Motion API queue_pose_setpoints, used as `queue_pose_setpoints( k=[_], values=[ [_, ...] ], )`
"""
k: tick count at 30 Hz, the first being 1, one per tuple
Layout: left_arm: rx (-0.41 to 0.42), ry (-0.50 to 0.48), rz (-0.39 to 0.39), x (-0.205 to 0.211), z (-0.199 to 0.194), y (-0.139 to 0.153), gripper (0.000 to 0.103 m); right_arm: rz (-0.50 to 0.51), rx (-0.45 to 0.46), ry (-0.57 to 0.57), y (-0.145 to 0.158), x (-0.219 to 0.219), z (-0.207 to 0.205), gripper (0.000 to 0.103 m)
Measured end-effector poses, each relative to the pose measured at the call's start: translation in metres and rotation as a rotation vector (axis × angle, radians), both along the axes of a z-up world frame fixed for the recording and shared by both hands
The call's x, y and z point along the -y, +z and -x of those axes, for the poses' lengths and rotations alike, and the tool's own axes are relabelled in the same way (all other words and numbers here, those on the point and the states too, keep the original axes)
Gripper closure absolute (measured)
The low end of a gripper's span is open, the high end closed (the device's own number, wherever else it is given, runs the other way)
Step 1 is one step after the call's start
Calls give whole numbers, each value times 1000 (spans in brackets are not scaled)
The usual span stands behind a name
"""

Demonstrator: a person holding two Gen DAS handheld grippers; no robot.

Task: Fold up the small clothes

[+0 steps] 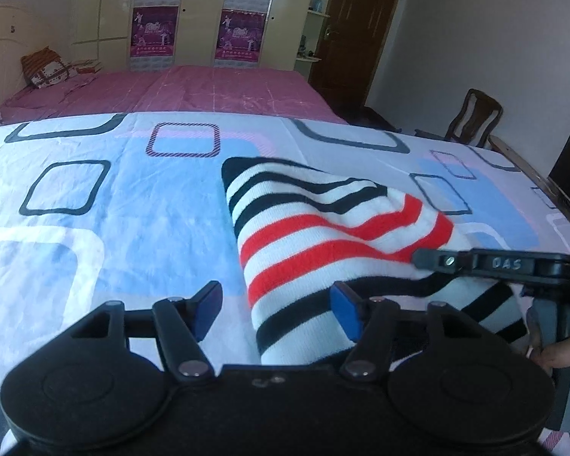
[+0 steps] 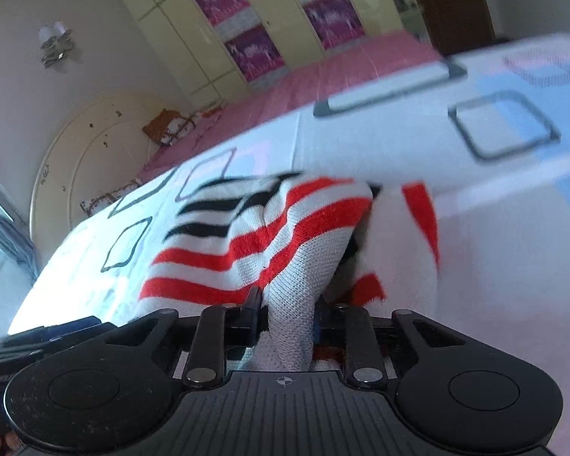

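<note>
Left gripper: fingers spread wide, blue pads visible, nothing between them but the near edge of the striped garment lying below. It hovers low over the bed, not gripping.

Right gripper: fingers pressed in on a bunched white fold of the striped garment, knit pinched right at the tips. The cloth rises from the pinch and drapes away over the sheet; that view is tilted and motion-blurred. In the left wrist view the right gripper comes in from the right edge, its tip at the garment's right side where the fabric is lifted into a ridge.

Garment: small knit, white with red stripes mid-section and black stripes at the near and far ends. It sits on the patterned sheet, right of centre in the left view, left edge lying flat, right part raised.

Sheet is white and light blue with dark rounded-square outlines, and covers the near part of the bed. Beyond it is a pink bedspread with a pillow at the far left by the headboard.

Far back: cream wardrobe with magenta posters on its doors, open shelves holding small items too small to identify, dark wooden door, wooden chair at right.
</note>
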State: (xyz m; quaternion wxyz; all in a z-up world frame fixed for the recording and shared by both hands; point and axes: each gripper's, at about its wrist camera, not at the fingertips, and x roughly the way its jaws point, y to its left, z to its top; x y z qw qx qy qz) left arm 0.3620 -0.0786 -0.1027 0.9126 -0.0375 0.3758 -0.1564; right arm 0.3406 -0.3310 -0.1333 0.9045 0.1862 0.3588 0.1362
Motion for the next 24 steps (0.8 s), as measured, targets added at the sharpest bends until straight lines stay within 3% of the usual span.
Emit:
queue_pose_setpoints(
  k=[5, 8, 10, 14, 15, 16, 17, 23, 24],
  values=[
    [10, -40, 40, 9, 4, 4, 41, 18, 55, -46, 15, 19, 16, 80],
    [-18, -78, 25, 20, 6, -8, 41, 12, -37, -91, -13, 30, 11, 80],
    [-18, -89, -1, 24, 7, -15, 39, -58, -86, -116, -29, 39, 9, 76],
    [-30, -94, 5, 18, 4, -19, 38, -92, -89, -106, -11, 47, 19, 73],
    [-25, -104, -1, 17, 4, -19, 38, -95, -85, -99, -5, 50, 26, 65],
    [-18, -116, -7, 16, 4, -19, 38, -109, -91, -95, -2, 53, 34, 50],
    [-16, -127, -11, 15, 4, -20, 38, -117, -97, -91, 1, 54, 40, 45],
    [-20, -154, -12, 11, 4, -20, 38, -95, -142, -76, -2, 56, 81, 46],
    [-18, -161, -17, 11, 4, -20, 38, -110, -156, -78, -5, 58, 86, 57]
  ],
)
